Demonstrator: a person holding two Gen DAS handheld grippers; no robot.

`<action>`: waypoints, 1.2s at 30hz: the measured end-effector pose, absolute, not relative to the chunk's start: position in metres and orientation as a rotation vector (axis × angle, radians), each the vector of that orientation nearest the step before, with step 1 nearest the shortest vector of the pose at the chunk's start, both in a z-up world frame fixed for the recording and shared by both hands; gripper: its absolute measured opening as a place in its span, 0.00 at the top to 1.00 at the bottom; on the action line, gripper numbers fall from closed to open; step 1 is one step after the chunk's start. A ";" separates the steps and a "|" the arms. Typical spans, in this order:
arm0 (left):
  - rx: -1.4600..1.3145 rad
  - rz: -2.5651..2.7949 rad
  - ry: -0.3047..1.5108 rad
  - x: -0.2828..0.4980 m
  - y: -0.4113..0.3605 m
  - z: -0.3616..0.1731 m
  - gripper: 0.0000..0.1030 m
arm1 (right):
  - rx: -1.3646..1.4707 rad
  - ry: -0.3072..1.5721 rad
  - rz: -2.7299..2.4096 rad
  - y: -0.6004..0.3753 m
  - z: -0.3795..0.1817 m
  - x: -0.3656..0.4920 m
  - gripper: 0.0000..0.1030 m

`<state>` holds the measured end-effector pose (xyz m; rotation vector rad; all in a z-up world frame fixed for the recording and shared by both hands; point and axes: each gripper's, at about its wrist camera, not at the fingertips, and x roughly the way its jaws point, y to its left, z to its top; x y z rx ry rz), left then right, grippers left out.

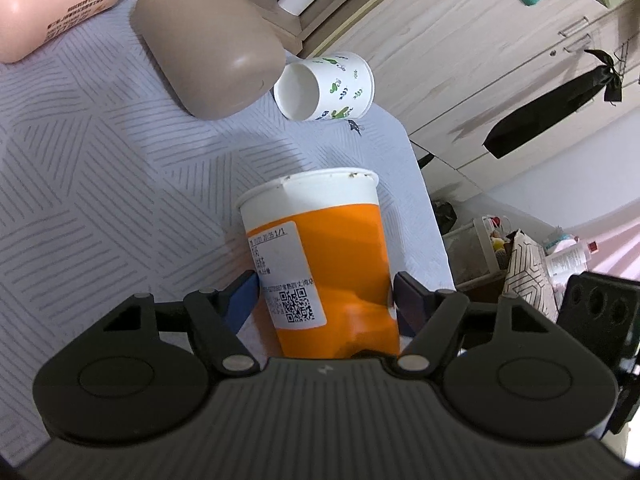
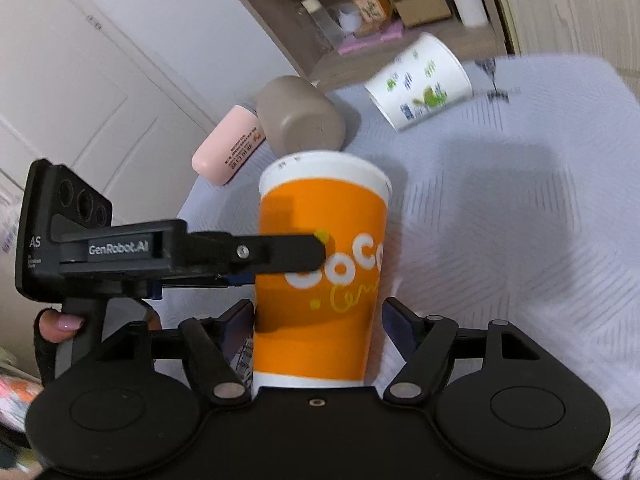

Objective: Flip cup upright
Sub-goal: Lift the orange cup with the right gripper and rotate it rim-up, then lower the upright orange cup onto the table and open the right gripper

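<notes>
An orange paper cup [image 1: 332, 264] with a white rim and a printed label sits between the fingers of my left gripper [image 1: 325, 292], which touch its sides. In the right wrist view the same orange cup [image 2: 320, 280] stands between the fingers of my right gripper [image 2: 318, 320]; the left finger touches it and a small gap shows at the right finger. The left gripper's finger [image 2: 280, 254] presses the cup's side there. The cup's white rim points away from both cameras.
A taupe cup [image 1: 208, 36] lies on its side on the striped cloth [image 1: 100, 152], with a white leaf-print paper cup [image 1: 326, 86] on its side beside it and a pink bottle [image 1: 52, 4] behind. The table edge runs along the right. Shelves and cabinets stand beyond.
</notes>
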<state>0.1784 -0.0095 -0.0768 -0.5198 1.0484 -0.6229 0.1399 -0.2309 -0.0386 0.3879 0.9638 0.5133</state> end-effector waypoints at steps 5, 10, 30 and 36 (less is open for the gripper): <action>-0.466 -0.655 0.996 0.168 -0.013 -0.069 0.30 | 0.330 0.937 0.526 -0.225 -0.036 0.133 0.27; -0.363 -0.685 0.895 0.149 -0.018 -0.048 0.30 | 0.248 0.843 0.553 -0.220 -0.029 0.118 0.27; -0.041 -0.641 0.484 0.116 -0.027 0.007 0.31 | -0.176 0.359 0.460 -0.180 -0.012 0.094 0.28; -0.014 -0.615 0.458 0.138 -0.035 0.000 0.31 | -0.238 0.293 0.415 -0.174 -0.025 0.111 0.27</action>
